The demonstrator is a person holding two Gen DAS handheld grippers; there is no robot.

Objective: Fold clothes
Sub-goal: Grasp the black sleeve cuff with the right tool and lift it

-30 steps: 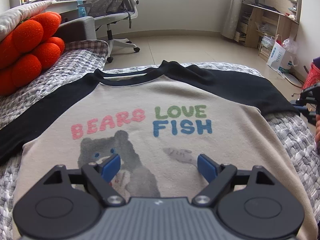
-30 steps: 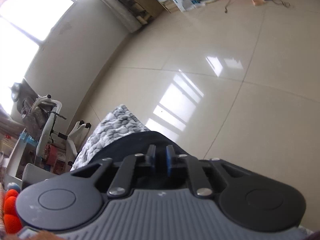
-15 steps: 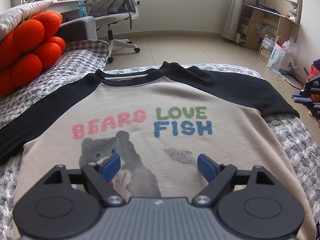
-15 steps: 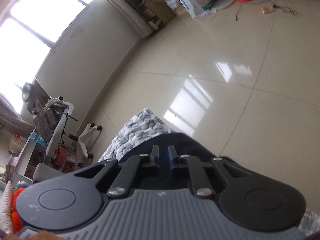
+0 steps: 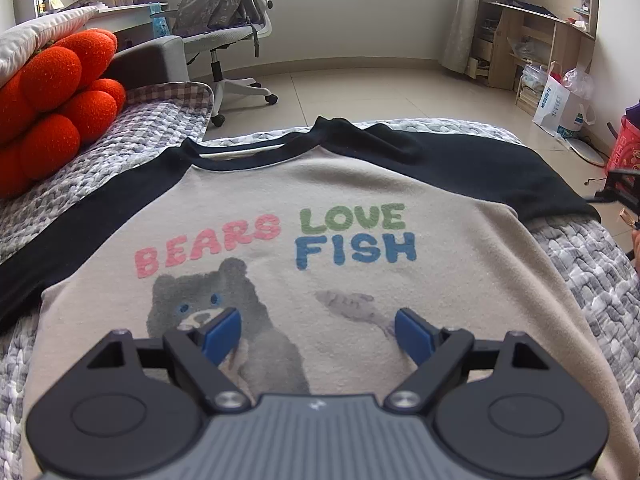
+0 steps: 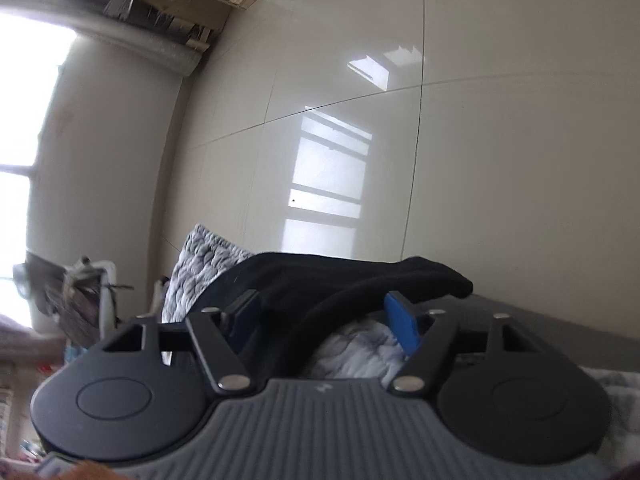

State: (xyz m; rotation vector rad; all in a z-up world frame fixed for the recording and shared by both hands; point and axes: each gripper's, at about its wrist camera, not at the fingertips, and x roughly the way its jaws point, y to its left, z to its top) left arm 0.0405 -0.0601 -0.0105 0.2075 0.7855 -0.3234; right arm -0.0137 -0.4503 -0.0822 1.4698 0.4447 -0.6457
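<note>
Left wrist view: left gripper [image 5: 318, 330] hovers over the lower front of the shirt [image 5: 360, 280], jaws wide apart, nothing between them, same pose as a second ago; past the pads, bear print, then the BEARS LOVE FISH lettering, then collar; shirt lies face up and flat on the quilt [image 5: 120, 168], both black sleeves spread out to the sides; beyond that an orange cushion [image 5: 52, 112] at left, office chair [image 5: 228, 36] and shelves [image 5: 536, 40] at the far wall. Right wrist view: this is what changed; right gripper [image 6: 322, 322] was pinched together half a second ago, now its jaws stand apart with the black sleeve [image 6: 352, 280] draped loosely between them, not clamped; camera has also rolled; floor [image 6: 480, 120] beyond. My read: the right side has just let go of, or is re-gripping, the sleeve end; sleeve fold not made yet; task barely started; next needs a firm pinch on the cuff before carrying it across the chest.
</note>
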